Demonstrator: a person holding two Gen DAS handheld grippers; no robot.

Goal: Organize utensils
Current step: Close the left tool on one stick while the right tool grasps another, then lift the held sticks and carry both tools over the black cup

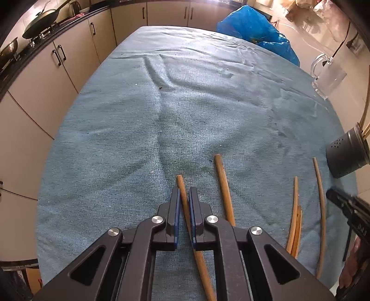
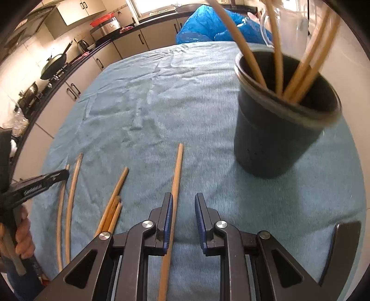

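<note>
Several bamboo chopsticks lie on the blue cloth. My left gripper has its jaws closed down around one chopstick, which runs between the blue pads. A second chopstick lies just to its right. My right gripper is open; a chopstick lies along the inside of its left finger, not clamped. A dark holder cup with several chopsticks standing in it is ahead and to the right. The cup also shows in the left wrist view.
More loose chopsticks lie left of my right gripper; two thin ones lie further left. A glass mug and a blue plastic bag stand at the far right. Cabinets and a stove with a wok line the left.
</note>
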